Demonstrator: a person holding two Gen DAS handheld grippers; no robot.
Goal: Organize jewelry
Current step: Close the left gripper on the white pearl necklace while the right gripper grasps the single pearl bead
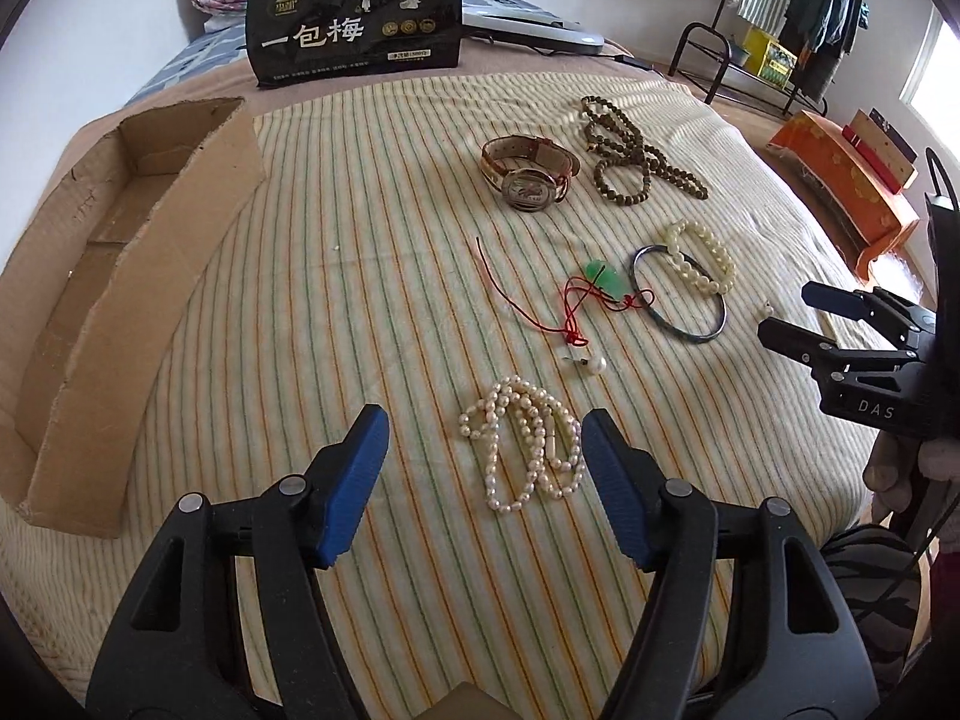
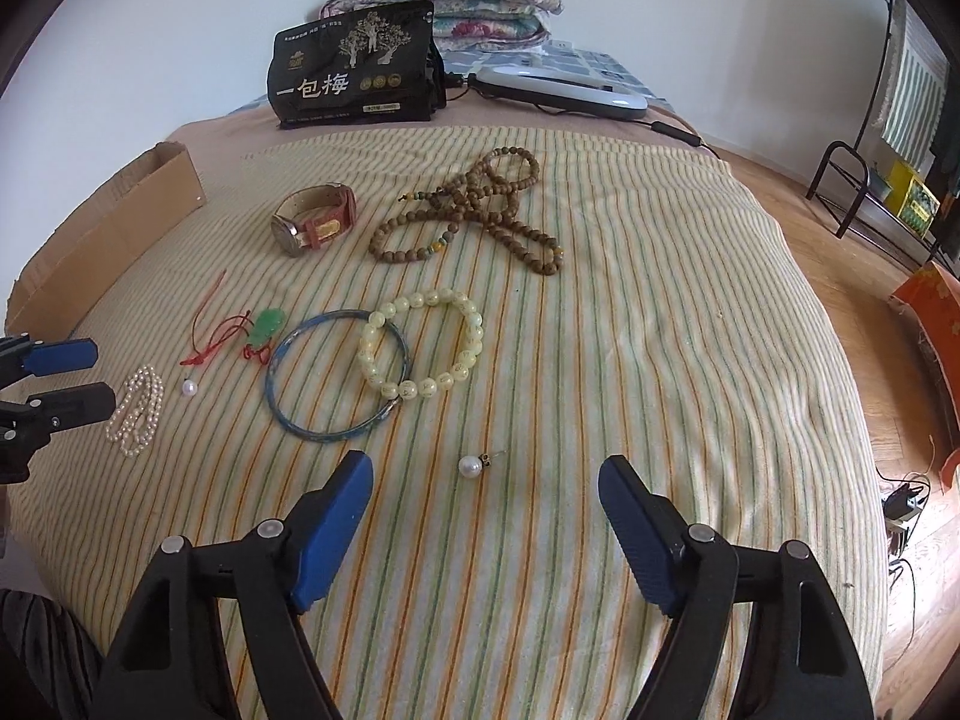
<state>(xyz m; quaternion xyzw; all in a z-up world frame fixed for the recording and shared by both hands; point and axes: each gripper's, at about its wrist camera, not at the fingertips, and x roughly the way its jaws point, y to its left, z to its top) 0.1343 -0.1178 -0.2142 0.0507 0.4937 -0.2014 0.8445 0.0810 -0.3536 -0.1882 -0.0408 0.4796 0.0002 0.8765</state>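
Jewelry lies spread on a striped cloth. My left gripper is open just above it, and a coiled white pearl necklace lies between its blue fingertips, untouched. My right gripper is also open, with a single pearl earring on the cloth between its tips. Farther off are a blue bangle overlapped by a cream bead bracelet, a green pendant on red cord, a loose pearl, a watch and brown bead strands. An open cardboard box stands at the left.
A black snack bag stands upright at the far edge, with a grey device and folded quilts behind. Right of the bed are wooden floor, an orange box and a clothes rack.
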